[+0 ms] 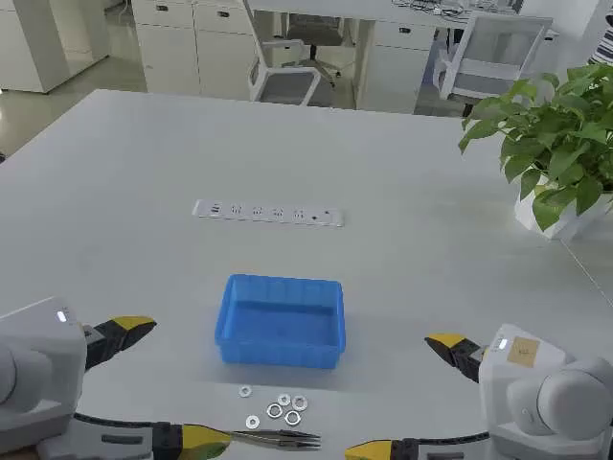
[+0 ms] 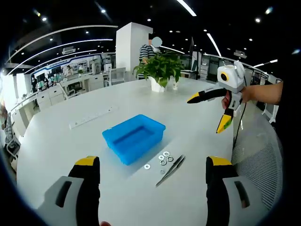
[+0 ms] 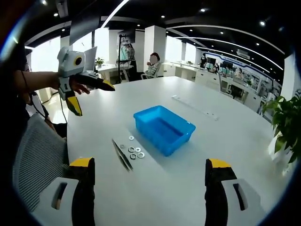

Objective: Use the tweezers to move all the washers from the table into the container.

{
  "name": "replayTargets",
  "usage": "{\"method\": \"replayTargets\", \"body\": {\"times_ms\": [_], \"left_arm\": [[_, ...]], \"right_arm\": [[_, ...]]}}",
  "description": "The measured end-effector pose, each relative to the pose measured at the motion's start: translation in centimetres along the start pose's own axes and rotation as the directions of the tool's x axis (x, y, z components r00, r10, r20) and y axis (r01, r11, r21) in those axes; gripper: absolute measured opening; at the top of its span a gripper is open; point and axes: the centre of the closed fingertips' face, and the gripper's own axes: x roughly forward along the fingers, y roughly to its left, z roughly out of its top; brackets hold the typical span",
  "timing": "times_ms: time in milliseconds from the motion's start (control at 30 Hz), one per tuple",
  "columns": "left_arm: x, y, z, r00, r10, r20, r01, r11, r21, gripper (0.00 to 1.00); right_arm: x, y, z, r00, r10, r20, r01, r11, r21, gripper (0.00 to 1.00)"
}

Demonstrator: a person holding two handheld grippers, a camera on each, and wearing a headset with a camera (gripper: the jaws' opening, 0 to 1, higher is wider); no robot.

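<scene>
A blue container [image 1: 280, 321] [image 2: 134, 137] [image 3: 163, 128] sits mid-table with nothing visible inside. Just in front of it lie several small metal washers [image 1: 278, 407] [image 2: 162, 159] [image 3: 133, 151]. Grey tweezers [image 1: 278, 438] [image 2: 170, 169] [image 3: 121, 153] rest flat on the table beside them, nearer the front edge. My left gripper [image 1: 168, 388] [image 2: 152, 165] [image 3: 94, 100] hovers open, left of the washers. On the other side my right gripper [image 1: 407, 398] [image 3: 149, 163] [image 2: 205, 115] is open too. Neither holds anything.
A white power strip [image 1: 266, 212] lies beyond the container. A potted plant [image 1: 560, 144] stands at the table's far right. Office chairs [image 1: 287, 67] and cabinets are behind the table. A mesh chair [image 3: 33, 160] is at the near edge.
</scene>
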Motion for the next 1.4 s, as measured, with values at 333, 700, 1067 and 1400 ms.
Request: {"method": "replayTargets", "body": {"times_ms": [333,700,1067,1400], "left_arm": [[0.03,0.00,-0.12,1.0000,0.001,-0.002,-0.001,1.000,0.002,0.99],[-0.07,0.08,-0.02,1.0000,0.004,0.004,-0.004,1.000,0.001,0.99],[-0.14,0.19,-0.03,1.0000,0.007,0.004,-0.007,1.000,0.002,0.99],[-0.15,0.26,0.04,1.0000,0.007,0.007,-0.007,1.000,0.001,0.99]], "right_arm": [[-0.01,0.08,-0.07,1.0000,0.002,-0.001,-0.002,1.000,-0.002,0.99],[-0.04,0.15,0.06,1.0000,0.005,0.001,-0.005,1.000,-0.006,0.99],[-0.03,0.13,0.01,0.9999,0.009,-0.004,-0.009,1.000,-0.011,0.99],[-0.11,0.11,-0.14,0.9999,0.012,-0.007,-0.012,1.000,-0.012,0.99]]}}
